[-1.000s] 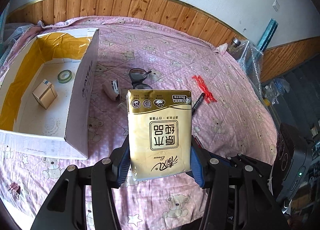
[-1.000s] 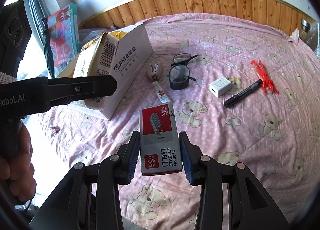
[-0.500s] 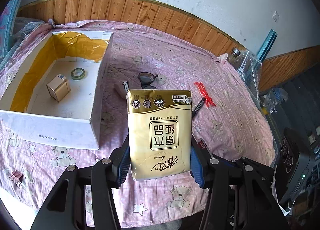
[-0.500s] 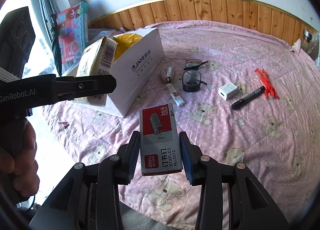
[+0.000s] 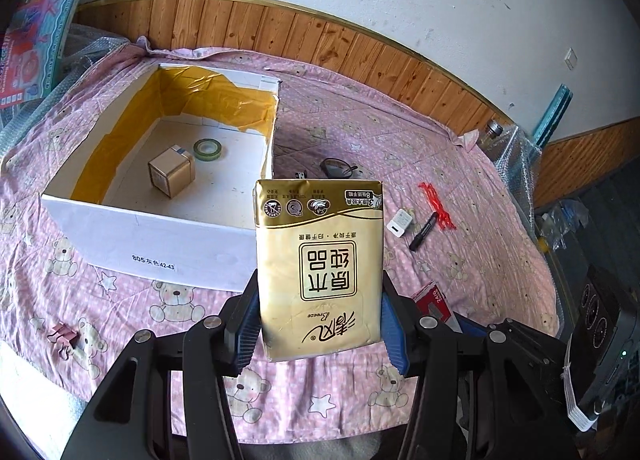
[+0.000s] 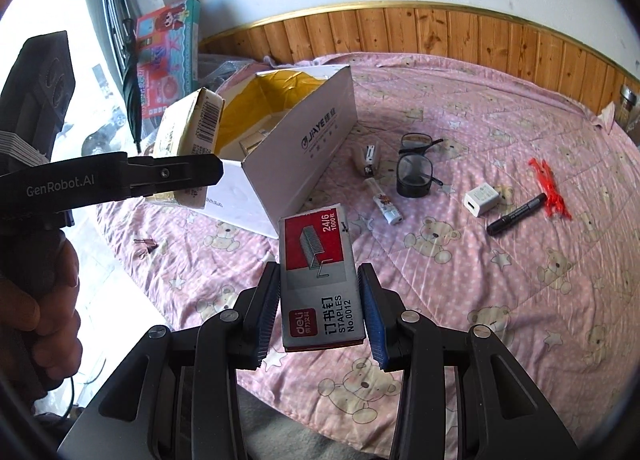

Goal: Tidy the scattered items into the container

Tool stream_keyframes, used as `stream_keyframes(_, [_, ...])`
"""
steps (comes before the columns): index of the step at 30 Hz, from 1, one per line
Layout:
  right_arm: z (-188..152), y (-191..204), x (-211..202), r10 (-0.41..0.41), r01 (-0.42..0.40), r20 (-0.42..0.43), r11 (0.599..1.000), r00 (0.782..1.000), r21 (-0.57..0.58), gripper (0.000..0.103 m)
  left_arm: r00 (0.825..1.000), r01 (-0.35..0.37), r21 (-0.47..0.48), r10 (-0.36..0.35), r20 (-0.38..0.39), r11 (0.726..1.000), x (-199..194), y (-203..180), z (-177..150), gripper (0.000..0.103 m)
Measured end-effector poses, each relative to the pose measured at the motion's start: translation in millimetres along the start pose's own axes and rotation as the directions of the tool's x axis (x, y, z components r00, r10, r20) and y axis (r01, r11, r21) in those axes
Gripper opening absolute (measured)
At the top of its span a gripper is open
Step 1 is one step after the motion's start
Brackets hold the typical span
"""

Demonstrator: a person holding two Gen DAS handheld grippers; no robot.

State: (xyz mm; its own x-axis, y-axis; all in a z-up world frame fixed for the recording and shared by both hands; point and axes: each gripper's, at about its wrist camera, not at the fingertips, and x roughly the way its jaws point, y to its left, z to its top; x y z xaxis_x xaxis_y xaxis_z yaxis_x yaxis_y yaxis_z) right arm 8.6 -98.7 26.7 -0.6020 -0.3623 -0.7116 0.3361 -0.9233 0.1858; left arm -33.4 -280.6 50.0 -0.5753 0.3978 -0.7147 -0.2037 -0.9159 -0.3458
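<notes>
While each gripper pinches a pack, the white box (image 5: 168,244) holds 1 small carton (image 5: 171,175) and 1 tape roll (image 5: 207,149).

A gold tissue pack (image 5: 320,264), a red-and-grey staples box (image 6: 320,280), a white cardboard box lined yellow (image 5: 160,228), and a pink bear-and-star patterned quilt (image 6: 500,260).

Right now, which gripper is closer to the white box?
Left. The left gripper, holding the tissue pack, is at the white box's near corner; the right gripper, holding the staples box, sits further back.
</notes>
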Motion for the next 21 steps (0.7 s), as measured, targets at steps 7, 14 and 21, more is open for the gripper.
stream_keyframes(7, [18,19,-4,0.007,-0.006,0.028,0.999,1.0,-0.038,0.041,1.0,-0.004,0.008,0.004,0.018,1.0,-11,7,6,0.053])
stream_keyframes(14, [37,36,-4,0.027,-0.023,0.044,0.996,0.999,-0.084,0.041,0.998,-0.005,-0.029,0.007,0.066,1.0,-28,23,17,0.053])
stream_keyframes(21, [54,43,2,0.042,-0.037,0.046,0.994,0.998,-0.105,0.041,0.995,-0.021,-0.08,0.028,0.092,0.997,-35,45,30,0.053])
